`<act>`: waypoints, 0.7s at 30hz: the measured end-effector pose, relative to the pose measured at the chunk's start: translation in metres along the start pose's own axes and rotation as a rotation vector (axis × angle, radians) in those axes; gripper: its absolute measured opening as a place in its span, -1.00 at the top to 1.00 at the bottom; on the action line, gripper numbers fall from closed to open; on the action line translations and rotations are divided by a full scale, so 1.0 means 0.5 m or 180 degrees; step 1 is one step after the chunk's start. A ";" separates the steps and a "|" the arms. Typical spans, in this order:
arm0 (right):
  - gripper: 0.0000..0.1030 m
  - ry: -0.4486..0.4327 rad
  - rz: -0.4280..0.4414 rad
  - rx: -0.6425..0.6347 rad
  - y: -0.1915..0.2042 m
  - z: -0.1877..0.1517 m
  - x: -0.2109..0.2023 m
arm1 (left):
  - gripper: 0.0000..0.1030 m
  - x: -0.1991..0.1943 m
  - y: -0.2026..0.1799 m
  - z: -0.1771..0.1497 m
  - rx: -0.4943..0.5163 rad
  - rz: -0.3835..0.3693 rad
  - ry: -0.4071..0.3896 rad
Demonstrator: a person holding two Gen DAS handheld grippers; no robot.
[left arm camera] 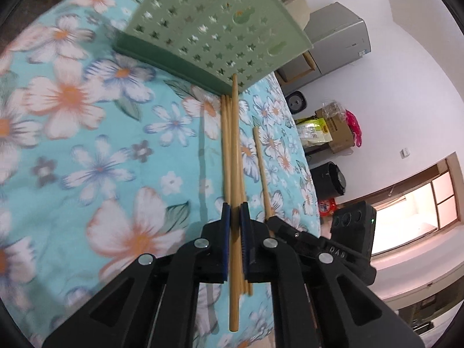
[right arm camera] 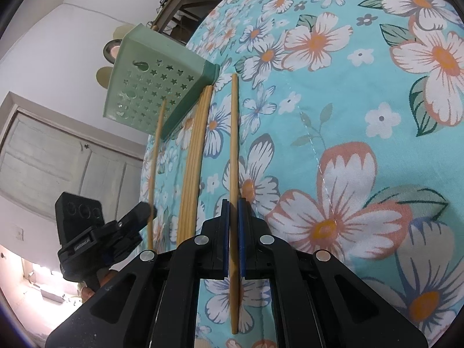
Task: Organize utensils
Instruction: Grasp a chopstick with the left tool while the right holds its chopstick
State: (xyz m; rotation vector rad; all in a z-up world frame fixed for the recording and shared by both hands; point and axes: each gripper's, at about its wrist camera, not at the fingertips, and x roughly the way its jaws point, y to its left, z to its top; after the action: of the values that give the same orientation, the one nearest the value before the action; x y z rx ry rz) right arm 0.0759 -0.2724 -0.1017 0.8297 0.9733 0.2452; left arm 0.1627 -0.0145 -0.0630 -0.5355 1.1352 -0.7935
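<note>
A pale wooden chopstick (left arm camera: 234, 145) is pinched between the blue pads of my left gripper (left arm camera: 235, 206), which is shut on it; its tip reaches the green star-perforated utensil holder (left arm camera: 211, 29) lying on the floral cloth. Under it a bundle of chopsticks (left arm camera: 226, 145) rests on the cloth. My right gripper (right arm camera: 233, 203) is shut on another chopstick (right arm camera: 234, 133), just right of the bundle (right arm camera: 194, 159). The holder (right arm camera: 150, 87) lies ahead to the left. The left gripper (right arm camera: 142, 213) also shows there with its chopstick (right arm camera: 155, 159) raised.
The turquoise floral tablecloth (left arm camera: 87, 145) covers the table, whose edge drops off at the right (left arm camera: 307, 156). Beyond it stand a cardboard box with bags (left arm camera: 333, 130), a black bin (left arm camera: 333, 179) and a grey fridge (left arm camera: 339, 40). A panelled door (right arm camera: 58, 159) is behind.
</note>
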 end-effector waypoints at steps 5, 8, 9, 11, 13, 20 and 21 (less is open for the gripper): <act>0.93 0.0084 -0.0064 -0.0096 0.011 -0.011 -0.006 | 0.89 -0.054 0.015 -0.033 0.0067 0.0338 -0.0118; 0.93 0.0130 -0.0142 -0.0162 0.020 -0.021 -0.010 | 0.89 -0.074 0.023 -0.049 0.0132 0.0559 -0.0136; 0.93 0.0136 -0.0170 -0.0188 0.024 -0.023 -0.011 | 0.89 -0.079 0.024 -0.053 0.0158 0.0610 -0.0139; 0.93 0.0150 -0.0264 -0.0268 0.034 -0.029 -0.012 | 0.89 -0.087 0.024 -0.062 0.0230 0.0741 -0.0130; 0.88 0.0155 -0.0342 -0.0339 0.044 -0.031 -0.014 | 0.88 -0.079 0.019 -0.062 0.0292 0.0858 -0.0109; 0.54 0.0104 -0.0667 -0.0642 0.089 -0.022 0.006 | 0.68 -0.055 0.011 -0.053 0.0572 0.1090 0.0024; 0.52 0.0095 -0.0701 -0.0681 0.093 -0.021 0.008 | 0.67 -0.050 0.009 -0.049 0.0614 0.1125 0.0036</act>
State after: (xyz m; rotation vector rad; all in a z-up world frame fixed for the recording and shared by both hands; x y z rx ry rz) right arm 0.0777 -0.2336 -0.0740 0.5203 1.0379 0.1686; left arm 0.1358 0.0080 -0.0600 -0.1617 1.1105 -0.5898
